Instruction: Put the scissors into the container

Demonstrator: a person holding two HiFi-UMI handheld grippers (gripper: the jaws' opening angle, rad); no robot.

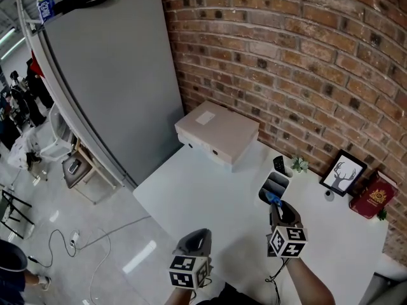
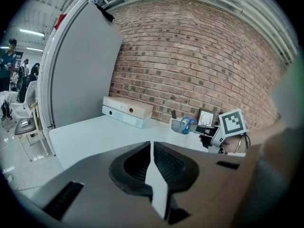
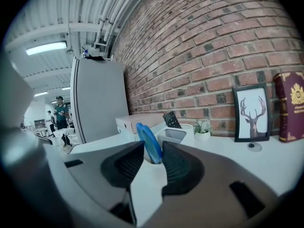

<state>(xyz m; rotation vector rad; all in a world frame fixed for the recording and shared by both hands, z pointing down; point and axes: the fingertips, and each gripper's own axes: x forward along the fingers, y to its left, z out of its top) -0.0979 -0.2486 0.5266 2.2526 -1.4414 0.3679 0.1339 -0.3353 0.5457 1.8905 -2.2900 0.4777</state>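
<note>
The blue-handled scissors are seen standing handles-up at the near end of the white container, which is set on the white table near a brick wall. The right tool is held with its jaws spread wide on either side of the blue handle, not clamped on it. The left tool is held apart at the table's near edge, jaws almost together, nothing between them. A remote, small plant and framed deer picture are placed behind the container.
</note>
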